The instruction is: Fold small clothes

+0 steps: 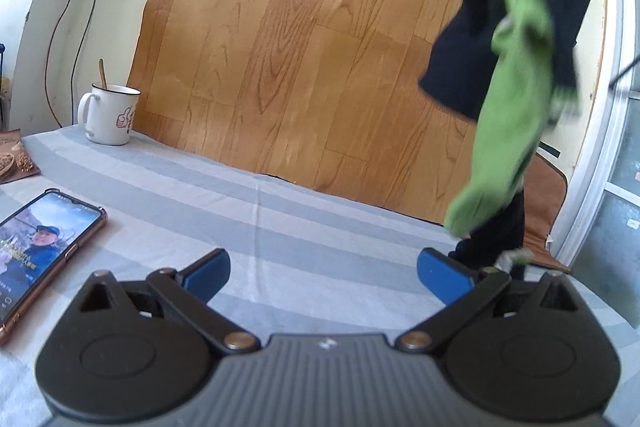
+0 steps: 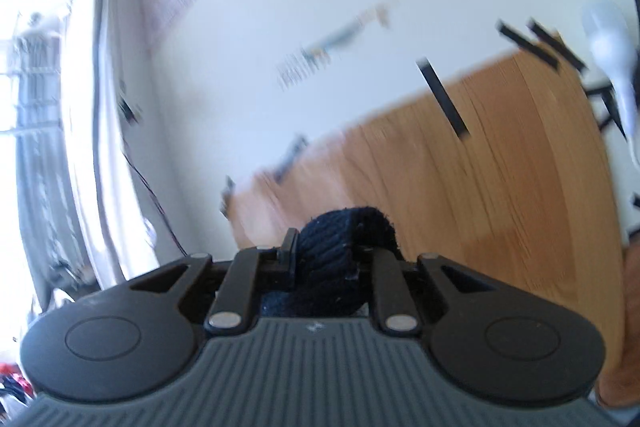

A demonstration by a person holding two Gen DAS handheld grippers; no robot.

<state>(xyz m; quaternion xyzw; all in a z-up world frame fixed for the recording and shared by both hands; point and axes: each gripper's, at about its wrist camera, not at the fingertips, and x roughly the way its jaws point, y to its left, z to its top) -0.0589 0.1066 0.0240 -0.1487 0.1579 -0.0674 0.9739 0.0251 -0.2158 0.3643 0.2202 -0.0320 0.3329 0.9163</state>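
The left gripper (image 1: 323, 277) is being held over the grey striped cloth (image 1: 280, 203), blue pads (image 1: 208, 273) spread apart, nothing between them. At upper right a navy and green garment (image 1: 516, 67) is being dangled, blurred. A mug (image 1: 110, 115) and phone (image 1: 44, 247) are being shown at left.

A white mug (image 1: 109, 117) with a spoon (image 1: 103, 73) in it sat on the striped cloth (image 1: 280, 211), a phone (image 1: 44, 251) nearby (screen lit), wood-grain sheet (image 1: 300, 59) behind, snack packet (image 1: 16, 155) at left.
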